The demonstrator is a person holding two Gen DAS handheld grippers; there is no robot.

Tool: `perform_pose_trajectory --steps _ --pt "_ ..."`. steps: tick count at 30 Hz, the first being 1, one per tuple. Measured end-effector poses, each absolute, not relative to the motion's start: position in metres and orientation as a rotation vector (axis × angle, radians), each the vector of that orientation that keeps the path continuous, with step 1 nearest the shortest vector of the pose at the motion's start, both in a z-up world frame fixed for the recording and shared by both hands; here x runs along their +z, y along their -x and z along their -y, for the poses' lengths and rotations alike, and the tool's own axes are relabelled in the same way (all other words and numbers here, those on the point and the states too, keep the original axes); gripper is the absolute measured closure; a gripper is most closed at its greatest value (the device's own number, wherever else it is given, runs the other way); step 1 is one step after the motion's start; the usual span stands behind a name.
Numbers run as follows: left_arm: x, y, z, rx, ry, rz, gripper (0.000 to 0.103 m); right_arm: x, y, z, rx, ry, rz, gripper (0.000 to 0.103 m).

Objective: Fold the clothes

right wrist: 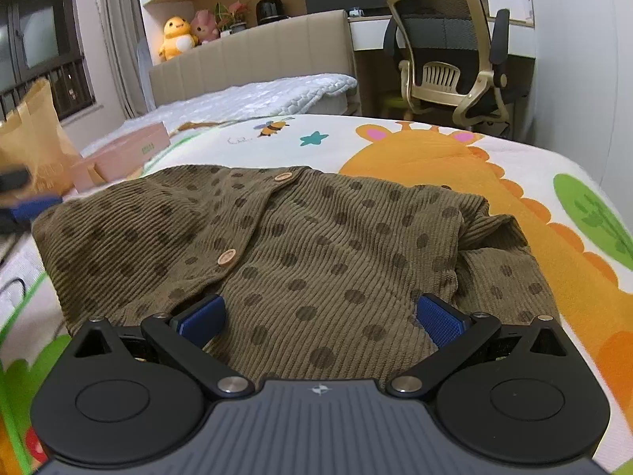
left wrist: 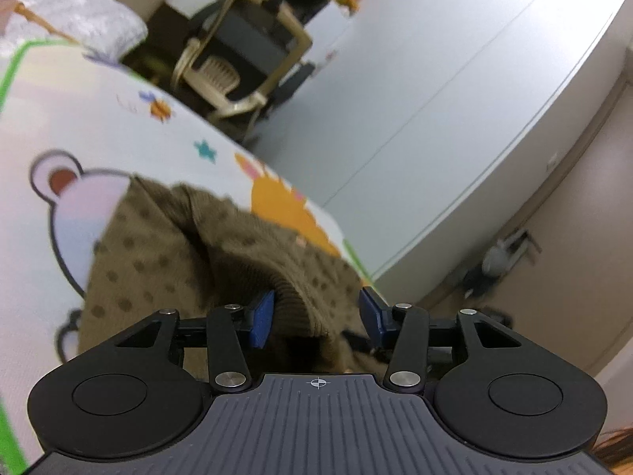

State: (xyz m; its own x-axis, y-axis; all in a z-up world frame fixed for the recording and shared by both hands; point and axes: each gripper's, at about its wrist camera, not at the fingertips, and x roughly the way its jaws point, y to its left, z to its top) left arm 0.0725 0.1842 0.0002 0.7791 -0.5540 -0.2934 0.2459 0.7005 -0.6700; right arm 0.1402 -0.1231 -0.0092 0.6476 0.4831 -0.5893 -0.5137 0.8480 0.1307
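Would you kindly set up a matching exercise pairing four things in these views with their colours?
Things:
1. cardigan
2. plush chick
3. star print
4. fingers of the right gripper

Colours:
A. blue
B. olive brown with darker dots
C. teal
D. yellow

Pairs: 1-B, 2-D, 3-C, 4-A

Both wrist views low, close over cardigan [right wrist: 316,245], sharing office chair [left wrist: 237,59]
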Motion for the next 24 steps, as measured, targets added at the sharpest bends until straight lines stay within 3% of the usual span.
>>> perform_pose_trajectory --steps 5,10,19,24 --pt "0.025 -0.073 -0.187 -0.447 0.599 -0.454 0.039 0.003 -0.124 0.116 0.513 0.094 -0.614 0.0" --pt "0.008 -0.105 -0.16 -0.517 0.605 -0.534 0.024 0.016 -0.11 0.13 0.55 0.057 -0.589 0.0" --pt "-0.032 -0.125 -0.162 -0.44 0.599 -0.673 0.025 0.009 -0.105 0.146 0.472 0.191 -0.691 0.0" --pt "-0.001 -0.13 -0.164 -0.457 0.499 -0.62 0.011 0.035 -0.128 0.138 0.404 0.275 -0.586 0.0"
